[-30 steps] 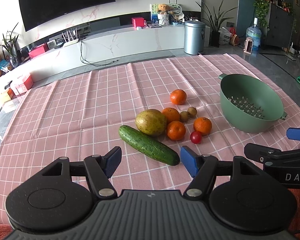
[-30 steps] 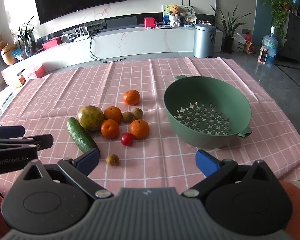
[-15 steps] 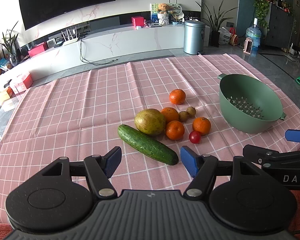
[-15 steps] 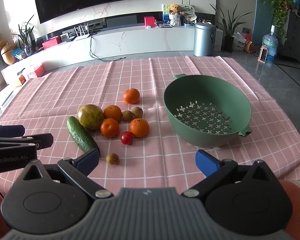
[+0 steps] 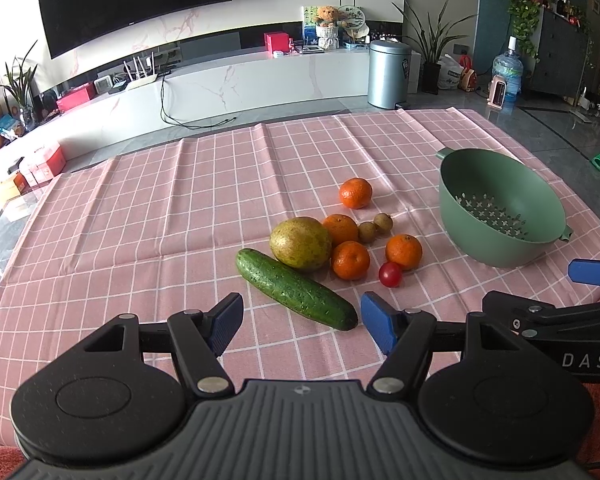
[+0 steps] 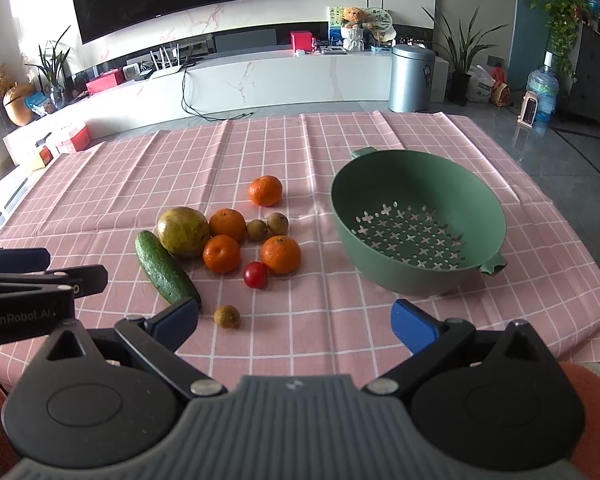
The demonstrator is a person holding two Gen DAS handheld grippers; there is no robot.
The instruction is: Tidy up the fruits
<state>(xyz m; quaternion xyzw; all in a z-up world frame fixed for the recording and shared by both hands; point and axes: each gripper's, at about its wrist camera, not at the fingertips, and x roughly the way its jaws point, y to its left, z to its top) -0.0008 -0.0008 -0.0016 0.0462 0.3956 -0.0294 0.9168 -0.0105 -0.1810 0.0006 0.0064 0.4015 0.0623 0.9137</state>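
Note:
A cluster of produce lies mid-table: a green cucumber (image 5: 296,289) (image 6: 165,268), a yellow-green round fruit (image 5: 300,243) (image 6: 184,232), several oranges such as one at the back (image 5: 355,193) (image 6: 265,190), a red cherry tomato (image 5: 389,274) (image 6: 255,275), two small brown fruits (image 5: 374,227) and a third lone brown fruit (image 6: 226,316). The empty green colander (image 5: 500,216) (image 6: 418,220) stands to the right. My left gripper (image 5: 300,322) is open and empty just short of the cucumber. My right gripper (image 6: 294,322) is open and empty near the front edge.
A pink checked cloth (image 5: 160,200) covers the table. Its right edge (image 6: 580,240) drops to a grey floor. A white TV bench (image 5: 240,80), a metal bin (image 5: 389,73) and plants stand behind the table.
Both grippers have eased slightly back and up; the fruits sit a touch higher in each view. Nothing on the table moved.

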